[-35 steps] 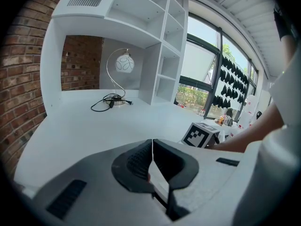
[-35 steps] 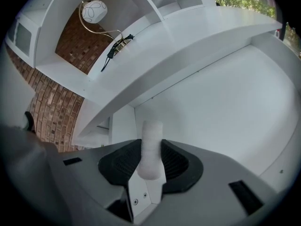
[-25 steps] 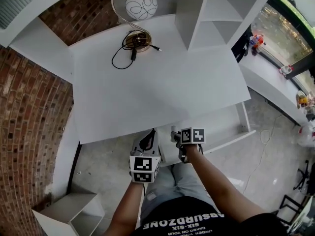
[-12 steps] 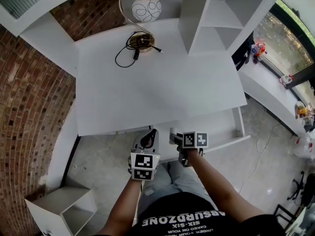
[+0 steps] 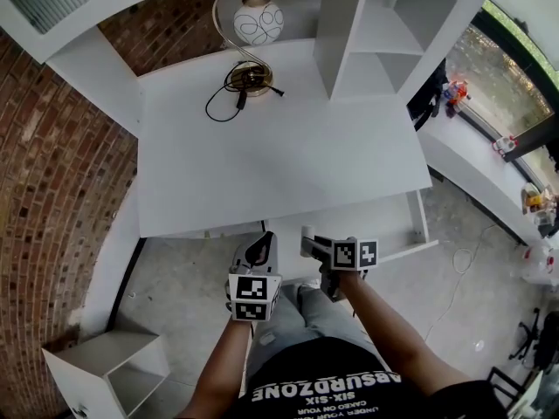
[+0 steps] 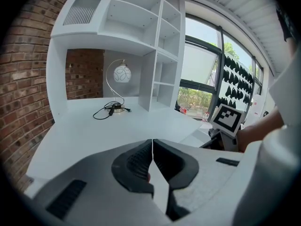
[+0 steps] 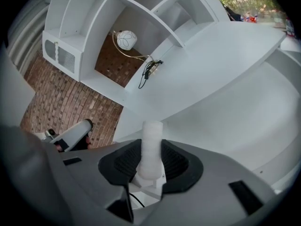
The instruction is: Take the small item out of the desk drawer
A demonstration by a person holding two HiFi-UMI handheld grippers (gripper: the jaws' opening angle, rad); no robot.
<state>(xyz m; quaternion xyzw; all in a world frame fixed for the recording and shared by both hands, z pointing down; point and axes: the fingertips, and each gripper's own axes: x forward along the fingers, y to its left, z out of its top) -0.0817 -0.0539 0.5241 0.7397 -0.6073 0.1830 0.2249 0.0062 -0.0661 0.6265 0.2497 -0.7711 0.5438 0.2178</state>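
A small white ribbed cylinder (image 7: 151,149) stands upright between the pads of my right gripper (image 7: 151,161), which is shut on it. In the head view that gripper (image 5: 307,238) hovers just before the desk's front edge, at the left end of the open white drawer (image 5: 397,225). The drawer's inside (image 7: 235,121) looks bare in the right gripper view. Beside it on the left is my left gripper (image 5: 262,244). Its jaws are shut (image 6: 153,161) with nothing between them.
The white desk top (image 5: 279,155) carries a globe lamp (image 5: 258,23) with a coiled black cable (image 5: 229,94) at the back. A white shelf unit (image 5: 384,33) stands at the back right. A small white cabinet (image 5: 105,365) sits on the floor at the left, by the brick wall (image 5: 52,190).
Both grippers have drawn back a little from the desk edge toward the person. The right gripper still grips the white item, and the drawer stays open.
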